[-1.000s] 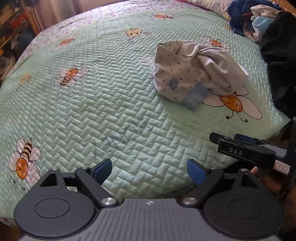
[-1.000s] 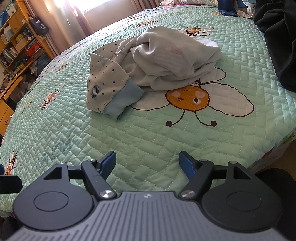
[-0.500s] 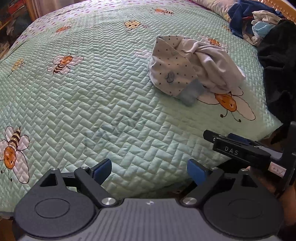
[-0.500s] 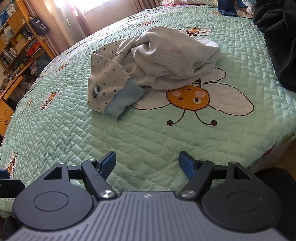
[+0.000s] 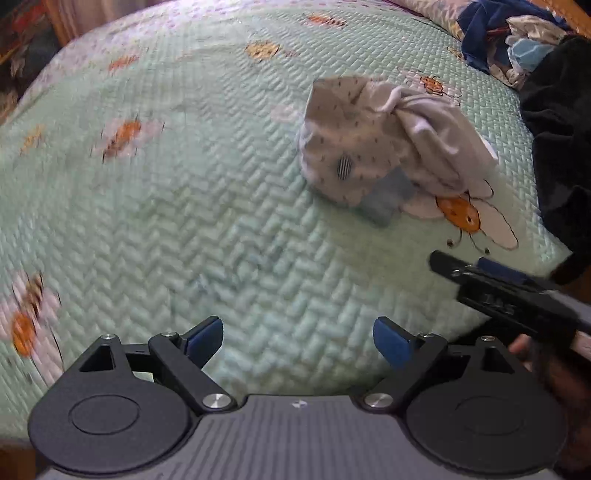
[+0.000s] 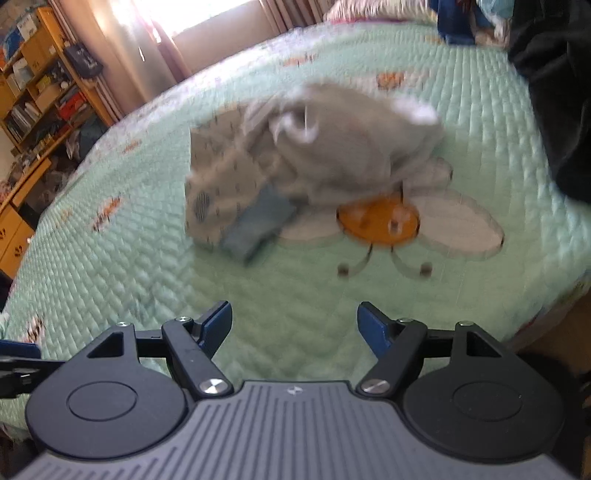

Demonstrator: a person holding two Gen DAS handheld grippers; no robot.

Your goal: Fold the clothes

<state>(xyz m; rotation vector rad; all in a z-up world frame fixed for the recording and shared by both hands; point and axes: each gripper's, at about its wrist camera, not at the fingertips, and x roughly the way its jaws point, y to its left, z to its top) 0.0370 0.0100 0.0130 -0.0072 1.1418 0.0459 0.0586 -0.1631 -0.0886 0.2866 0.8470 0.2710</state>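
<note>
Both jaws wide and empty: the left hand-held gripper (image 5: 297, 341) and right hand-held gripper (image 6: 294, 325) hover over the near edge of the bed (image 5: 166, 206). The crumpled garment (image 6: 314, 162) lies ahead on the quilt, partly covering a printed bee (image 6: 380, 221).

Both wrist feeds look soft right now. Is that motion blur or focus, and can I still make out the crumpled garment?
Left wrist view: bedspread smeared at left, crumpled garment fairly readable. Right wrist view: motion blur across the whole bed, garment ghosted, window glare blown out. Both gripper bodies stay sharp, so motion, not focus.
</note>
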